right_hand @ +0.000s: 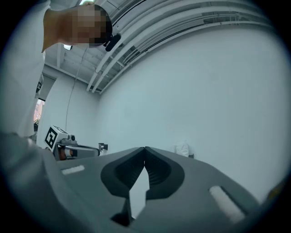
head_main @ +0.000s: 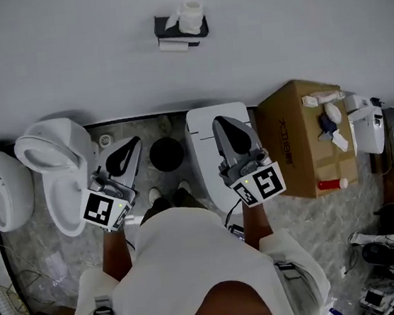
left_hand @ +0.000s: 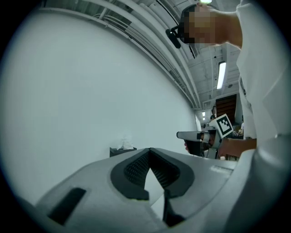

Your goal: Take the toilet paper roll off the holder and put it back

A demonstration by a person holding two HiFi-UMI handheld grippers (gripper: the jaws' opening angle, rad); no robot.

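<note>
Our left hand-held gripper (head_main: pixel 133 145) and right hand-held gripper (head_main: pixel 221 125) each have the jaws drawn together at the tips, with nothing between them. The toilet paper roll (head_main: pixel 191 17) sits on its black holder (head_main: pixel 165 27) at twelve o'clock, well apart from us. It is white and looks soft, so we judge that a hard pinch could crush it and a snagged sheet could unspool it.

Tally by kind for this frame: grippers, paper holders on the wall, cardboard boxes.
grippers: 2 (left gripper, right gripper)
paper holder: 1
cardboard box: 1
total: 4
</note>
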